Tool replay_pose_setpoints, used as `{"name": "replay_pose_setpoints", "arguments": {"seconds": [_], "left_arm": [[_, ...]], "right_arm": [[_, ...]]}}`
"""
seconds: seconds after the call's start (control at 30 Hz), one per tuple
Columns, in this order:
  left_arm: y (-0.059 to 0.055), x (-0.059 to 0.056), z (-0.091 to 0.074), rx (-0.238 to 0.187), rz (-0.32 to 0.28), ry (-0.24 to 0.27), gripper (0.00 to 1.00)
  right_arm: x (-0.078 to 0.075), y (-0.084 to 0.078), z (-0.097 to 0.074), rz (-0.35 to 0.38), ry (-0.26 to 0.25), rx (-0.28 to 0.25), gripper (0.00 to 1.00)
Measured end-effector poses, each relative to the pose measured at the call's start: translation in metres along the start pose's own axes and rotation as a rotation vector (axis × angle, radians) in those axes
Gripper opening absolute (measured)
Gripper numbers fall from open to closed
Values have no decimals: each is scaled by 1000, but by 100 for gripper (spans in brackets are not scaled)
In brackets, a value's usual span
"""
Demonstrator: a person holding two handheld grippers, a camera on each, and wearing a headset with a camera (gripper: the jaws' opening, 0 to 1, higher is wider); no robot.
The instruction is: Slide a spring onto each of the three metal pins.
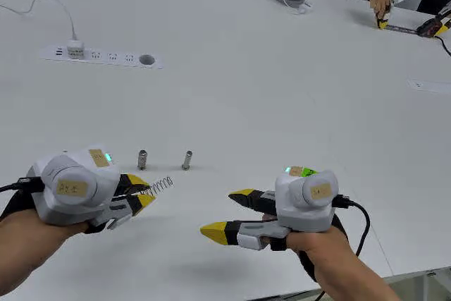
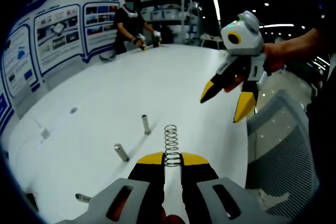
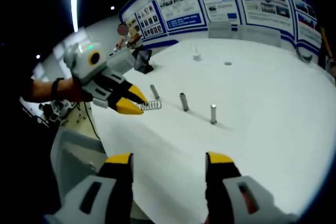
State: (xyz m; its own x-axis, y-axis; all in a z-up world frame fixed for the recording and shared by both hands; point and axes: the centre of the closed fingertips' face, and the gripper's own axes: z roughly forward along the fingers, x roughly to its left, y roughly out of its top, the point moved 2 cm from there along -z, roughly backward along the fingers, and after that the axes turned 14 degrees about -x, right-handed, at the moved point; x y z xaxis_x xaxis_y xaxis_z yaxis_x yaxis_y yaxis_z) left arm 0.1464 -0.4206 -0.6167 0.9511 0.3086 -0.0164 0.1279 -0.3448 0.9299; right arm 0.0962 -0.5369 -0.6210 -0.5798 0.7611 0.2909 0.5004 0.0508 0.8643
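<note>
Yellow-tipped jaws of the left gripper [image 2: 172, 158] rise at the bottom centre of the left gripper view, pinched narrow on the near end of a spring [image 2: 171, 142]. That end is hidden between the tips. The rest is a thin wire coil sticking out freely past them.

In the head view the same gripper [image 1: 137, 194] sits at lower left. Its grey rounded body covers the roots of its jaws, and the spring [image 1: 158, 187] points up and to the right.

Just beyond, near frame centre, two short metal pins [image 1: 142, 159] stand upright on the plain white table [image 1: 282, 89]. The right gripper view shows three such pins [image 3: 184, 102] in a row. They look like smooth grey cylinders, too small to make out more.

At lower right of the head view the right gripper [image 1: 227, 213] hangs with its jaws spread wide and nothing between them, well apart from the pins.

A white power strip [image 1: 106, 56] lies at upper left, its cable cut off by the frame edge.
</note>
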Motion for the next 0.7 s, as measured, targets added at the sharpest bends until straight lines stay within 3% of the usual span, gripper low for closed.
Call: {"name": "replay_pose_setpoints", "arguments": {"seconds": [0.4, 0.7], "left_arm": [[11, 0, -9, -7, 34, -13, 11], [24, -8, -8, -23, 58, -49, 11]], "right_arm": [[6, 24, 15, 40, 55, -63, 47], [17, 39, 27, 67, 116, -109, 42]]}}
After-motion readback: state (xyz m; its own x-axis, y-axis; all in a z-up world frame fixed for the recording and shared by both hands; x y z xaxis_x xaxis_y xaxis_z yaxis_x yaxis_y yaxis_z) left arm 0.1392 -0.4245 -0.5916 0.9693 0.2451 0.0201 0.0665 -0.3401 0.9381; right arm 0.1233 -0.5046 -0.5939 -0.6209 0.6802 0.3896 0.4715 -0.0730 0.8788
